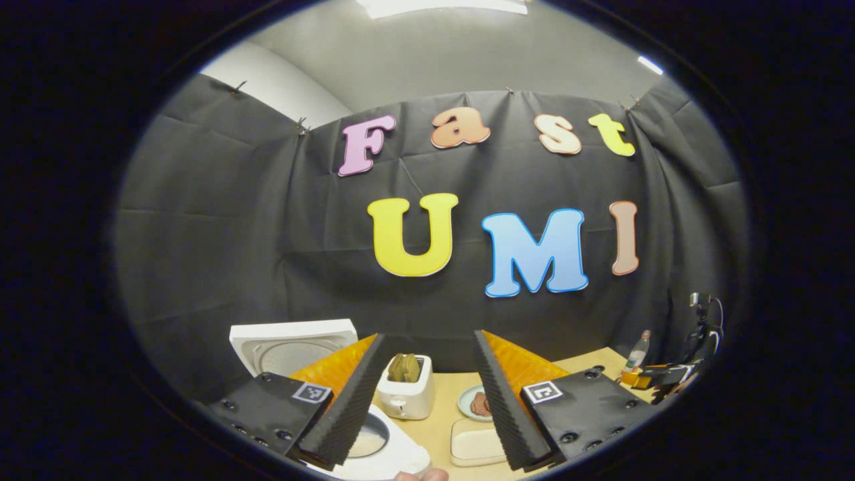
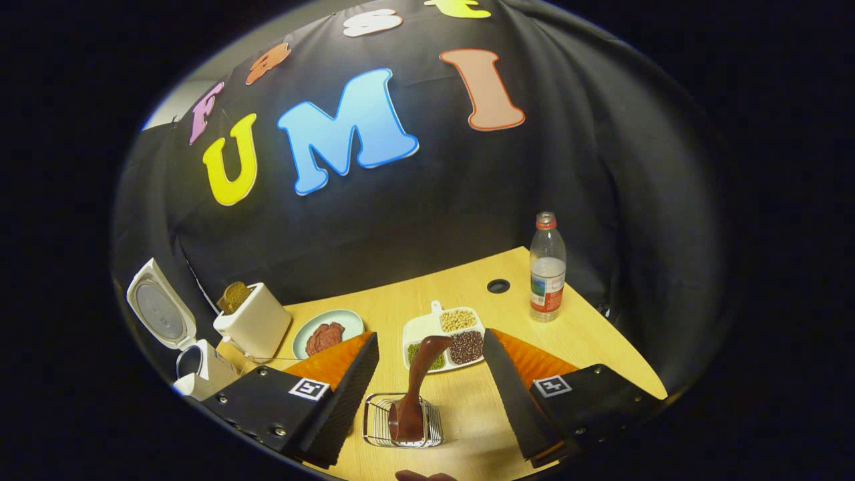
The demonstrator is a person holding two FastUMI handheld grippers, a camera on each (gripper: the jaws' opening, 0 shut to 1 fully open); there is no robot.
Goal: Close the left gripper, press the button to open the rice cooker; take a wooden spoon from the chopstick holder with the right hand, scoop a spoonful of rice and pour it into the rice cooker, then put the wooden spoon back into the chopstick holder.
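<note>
From the left gripper view I have the left gripper [image 1: 427, 401] spread wide, its two fingers well apart and gripping nothing. The rice cooker [image 1: 374, 441] sits low at about 7 o'clock, partly behind my left finger, with its lid [image 1: 294, 344] standing open at 9 o'clock and pale contents visible in the pot. Between my fingers I see a white toaster [image 1: 405, 387] holding bread, a small plate [image 1: 475, 403] with something reddish on it at 5 o'clock of the toaster, and a flat white box [image 1: 475, 444] nearer to me. The other gripper [image 1: 658, 375] shows far off at 3 o'clock.

From the right gripper view the right gripper [image 2: 431, 401] is also wide open and touches nothing. The wooden spoon [image 2: 417, 387] stands in the wire chopstick holder [image 2: 401, 421] directly between my fingers at 6 o'clock, bowl down in the basket and handle leaning up toward 1 o'clock; neither finger meets it. Beyond it lies a divided dish [image 2: 446, 337] of beans and grains. A water bottle [image 2: 548, 267] stands upright at 2 o'clock on the wooden table [image 2: 588, 341]. The open rice cooker is at 9 o'clock, the toaster just beside it.
</note>
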